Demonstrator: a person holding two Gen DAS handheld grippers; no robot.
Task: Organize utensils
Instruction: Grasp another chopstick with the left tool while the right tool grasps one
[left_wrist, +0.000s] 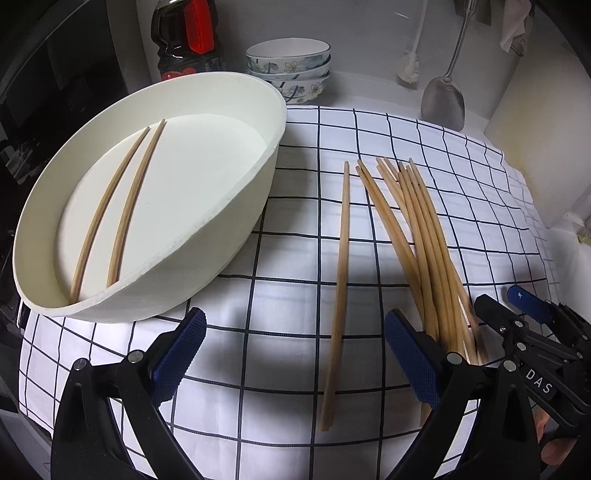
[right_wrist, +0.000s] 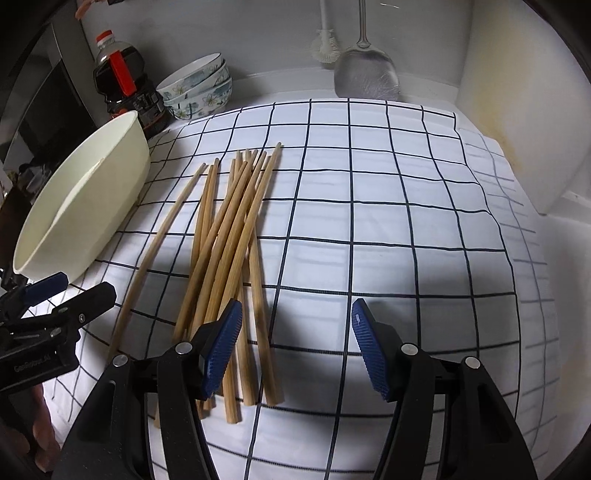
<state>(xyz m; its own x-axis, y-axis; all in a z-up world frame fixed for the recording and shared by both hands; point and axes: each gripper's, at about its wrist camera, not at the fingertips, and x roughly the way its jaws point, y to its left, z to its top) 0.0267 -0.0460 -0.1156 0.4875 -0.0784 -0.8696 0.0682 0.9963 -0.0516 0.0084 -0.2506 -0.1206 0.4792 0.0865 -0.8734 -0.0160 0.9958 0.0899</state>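
Both tongs, left (left_wrist: 295, 358) and right (right_wrist: 295, 347), are held released above loose chopsticks (right_wrist: 229, 236); one is to be gripped next for the tray (left_wrist: 207, 236) at left.

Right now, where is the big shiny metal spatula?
In both views the metal spatula leans against the back wall beyond the checked cloth, beside the white brush.

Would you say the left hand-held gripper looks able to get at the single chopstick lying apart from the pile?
Probably yes. The left hand-held gripper is open, and the single chopstick lies on the checked cloth between its fingers, with nothing over it. The pile of chopsticks sits just beside it.
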